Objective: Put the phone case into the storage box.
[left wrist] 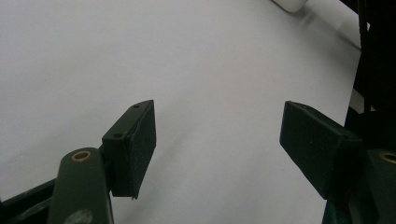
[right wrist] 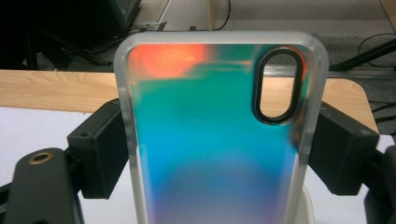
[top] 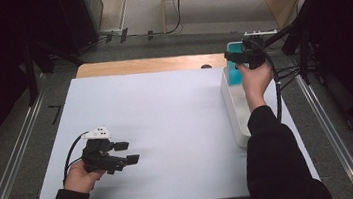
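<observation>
Right up against the lens in the right gripper view stands a phone case [right wrist: 215, 140], upright, frosted at the rim, its back shimmering from orange at the top through teal to violet lower down, with an oval camera cutout near the top corner. Both black jaws of the right gripper [right wrist: 219, 149] press on its long edges, one on each side, so the case is clamped firmly across its width. Below the case a bit of white tray [right wrist: 306, 205] peeks out.

From the high view, that right gripper [top: 246, 57] sits at the far right of the table, over the far end of the long white tray [top: 233, 110] that lies along the right edge of the white sheet [top: 168, 130]. The case shows there as a teal patch [top: 234, 75] just under the gripper. A black sleeve [top: 271, 149] runs back along the tray toward the person.

Over on the near left, the left gripper [top: 126, 153] hovers above the sheet, well apart from the tray. Its jaws stand wide with nothing between them; in the left gripper view the two black pads [left wrist: 133, 144] frame bare white sheet. A strip of wooden tabletop [top: 150, 64] shows beyond the sheet's far edge.
</observation>
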`<state>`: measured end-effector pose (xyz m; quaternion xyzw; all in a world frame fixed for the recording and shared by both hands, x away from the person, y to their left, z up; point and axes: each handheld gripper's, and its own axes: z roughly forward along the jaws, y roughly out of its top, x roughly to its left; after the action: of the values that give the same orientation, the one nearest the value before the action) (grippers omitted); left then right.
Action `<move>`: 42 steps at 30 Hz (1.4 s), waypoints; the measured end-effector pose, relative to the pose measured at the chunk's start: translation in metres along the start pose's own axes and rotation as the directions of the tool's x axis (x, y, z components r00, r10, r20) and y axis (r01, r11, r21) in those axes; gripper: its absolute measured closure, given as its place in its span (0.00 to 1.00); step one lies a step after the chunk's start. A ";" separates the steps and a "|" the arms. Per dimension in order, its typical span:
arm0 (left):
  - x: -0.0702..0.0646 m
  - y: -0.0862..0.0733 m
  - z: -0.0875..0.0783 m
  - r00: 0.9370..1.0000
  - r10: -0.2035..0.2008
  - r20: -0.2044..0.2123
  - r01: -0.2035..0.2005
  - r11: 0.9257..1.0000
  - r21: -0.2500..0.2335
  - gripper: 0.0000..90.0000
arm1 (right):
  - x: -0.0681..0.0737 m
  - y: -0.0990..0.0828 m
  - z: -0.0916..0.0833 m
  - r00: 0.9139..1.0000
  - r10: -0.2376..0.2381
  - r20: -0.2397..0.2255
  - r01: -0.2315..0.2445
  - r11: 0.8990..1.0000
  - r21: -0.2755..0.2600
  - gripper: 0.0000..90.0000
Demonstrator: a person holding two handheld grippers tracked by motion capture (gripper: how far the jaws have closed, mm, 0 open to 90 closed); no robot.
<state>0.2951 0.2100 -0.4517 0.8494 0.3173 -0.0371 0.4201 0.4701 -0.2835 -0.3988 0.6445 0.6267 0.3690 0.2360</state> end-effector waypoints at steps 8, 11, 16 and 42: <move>0.001 0.000 0.000 1.000 0.003 -0.002 -0.003 1.000 0.003 0.30 | -0.002 -0.010 0.007 1.000 -0.014 0.012 0.014 1.000 0.008 0.17; 0.001 0.000 0.000 1.000 0.001 -0.003 -0.001 1.000 0.008 0.30 | -0.001 -0.013 0.008 0.999 -0.031 0.023 0.031 0.999 0.017 0.17; 0.001 0.000 0.000 1.000 0.005 0.000 -0.005 1.000 0.008 0.30 | -0.005 -0.018 0.011 1.000 -0.023 0.019 0.022 0.999 0.024 0.17; 0.000 0.000 0.001 1.000 0.008 -0.004 -0.008 1.000 0.005 0.30 | -0.008 -0.031 0.015 0.999 -0.042 -0.013 0.043 0.995 0.088 0.16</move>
<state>0.2956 0.2095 -0.4519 0.8517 0.3146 -0.0346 0.4176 0.4626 -0.2860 -0.4338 0.6386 0.6575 0.3394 0.2114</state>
